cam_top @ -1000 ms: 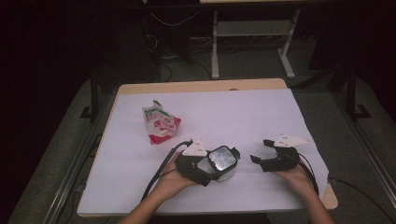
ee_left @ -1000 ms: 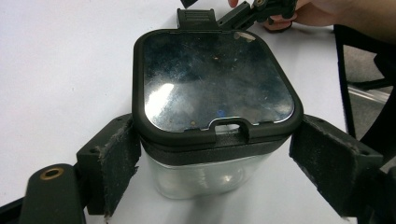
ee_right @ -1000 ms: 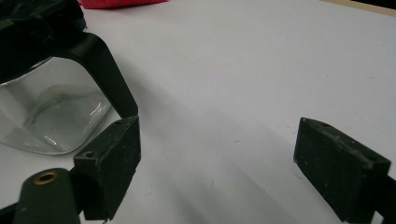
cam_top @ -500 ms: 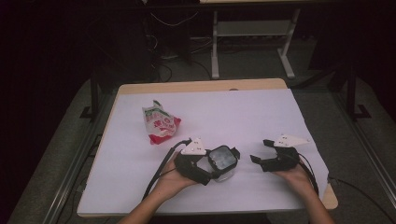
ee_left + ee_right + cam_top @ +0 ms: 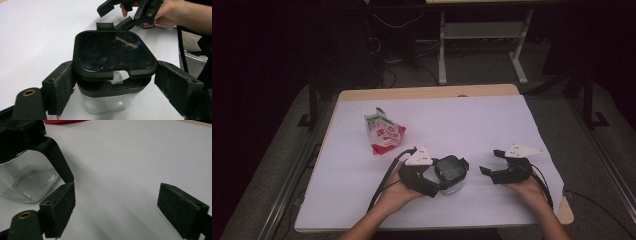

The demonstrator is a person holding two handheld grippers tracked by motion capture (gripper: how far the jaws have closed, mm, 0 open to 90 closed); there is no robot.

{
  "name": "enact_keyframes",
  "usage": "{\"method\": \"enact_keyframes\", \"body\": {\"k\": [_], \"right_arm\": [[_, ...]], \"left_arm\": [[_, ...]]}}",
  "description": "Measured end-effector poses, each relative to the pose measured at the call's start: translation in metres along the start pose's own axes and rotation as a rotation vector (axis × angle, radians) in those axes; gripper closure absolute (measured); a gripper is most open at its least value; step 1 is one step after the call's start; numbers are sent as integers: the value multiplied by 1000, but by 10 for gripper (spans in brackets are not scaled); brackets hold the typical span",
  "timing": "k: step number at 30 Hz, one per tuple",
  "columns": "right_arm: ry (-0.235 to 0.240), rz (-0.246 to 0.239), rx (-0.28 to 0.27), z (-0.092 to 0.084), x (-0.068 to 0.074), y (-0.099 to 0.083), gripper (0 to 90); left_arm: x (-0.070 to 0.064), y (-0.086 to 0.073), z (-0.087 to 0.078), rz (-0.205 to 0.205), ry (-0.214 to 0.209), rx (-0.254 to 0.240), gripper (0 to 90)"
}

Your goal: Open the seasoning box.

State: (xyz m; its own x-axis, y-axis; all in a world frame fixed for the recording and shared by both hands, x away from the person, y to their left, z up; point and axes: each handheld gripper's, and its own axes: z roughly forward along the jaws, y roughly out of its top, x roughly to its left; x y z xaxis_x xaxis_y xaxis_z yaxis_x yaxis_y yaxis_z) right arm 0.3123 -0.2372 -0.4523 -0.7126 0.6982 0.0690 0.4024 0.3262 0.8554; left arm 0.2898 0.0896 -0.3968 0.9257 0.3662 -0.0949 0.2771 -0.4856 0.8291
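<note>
From where I sit, the biggest thing in front of me is the counter (image 5: 492, 120), covered by a white sheet that runs almost to its edges. On its far left lies a crumpled red and white snack bag (image 5: 383, 134), well apart from both of my tools. Near the front edge stands the clear container (image 5: 107, 100) with its black hinged lid (image 5: 112, 53) down on top, though I cannot tell whether the lid is latched. My left gripper (image 5: 430, 175) brackets that container: in the left gripper view one jaw sits against the left side under the lid's rim, while the other stands a little off on the right, so I read the jaws as released around it, not clamped. My right gripper (image 5: 504, 167) rests just beside it, jaws spread wide over bare sheet, holding nothing; in the right gripper view the container's glassy wall sits just beyond the left jaw. My worry is the smooth wall: if I close the left jaws under the rim only, the container could tip or slide on the sheet. The right gripper's jaw is near the lid tab (image 5: 106, 25), and a careless push there could knock the container over.
</note>
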Motion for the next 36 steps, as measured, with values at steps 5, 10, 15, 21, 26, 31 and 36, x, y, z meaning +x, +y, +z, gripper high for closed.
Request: {"method": "enact_keyframes", "body": {"k": [5, 10, 15, 21, 26, 31, 36], "right_arm": [[0, 2, -3, 0, 0, 0, 144], [0, 4, -3, 0, 0, 0, 144], [0, 3, -3, 0, 0, 0, 144], [1, 5, -4, -1, 0, 0, 144], [3, 5, -4, -1, 0, 0, 145], [7, 3, -2, 0, 0, 0, 146], [5, 6, -5, 0, 0, 0, 146]], "left_arm": [[0, 1, 0, 1, 3, -4, 173], [-1, 3, -2, -3, 4, -15, 173], [-2, 5, -4, -10, 0, -39, 193], [-2, 4, -2, 12, -12, -43, 265], [-1, 3, -3, 35, -13, -47, 363], [1, 2, -3, 44, -14, -45, 508], [3, 2, -1, 41, -14, -33, 693]]}}
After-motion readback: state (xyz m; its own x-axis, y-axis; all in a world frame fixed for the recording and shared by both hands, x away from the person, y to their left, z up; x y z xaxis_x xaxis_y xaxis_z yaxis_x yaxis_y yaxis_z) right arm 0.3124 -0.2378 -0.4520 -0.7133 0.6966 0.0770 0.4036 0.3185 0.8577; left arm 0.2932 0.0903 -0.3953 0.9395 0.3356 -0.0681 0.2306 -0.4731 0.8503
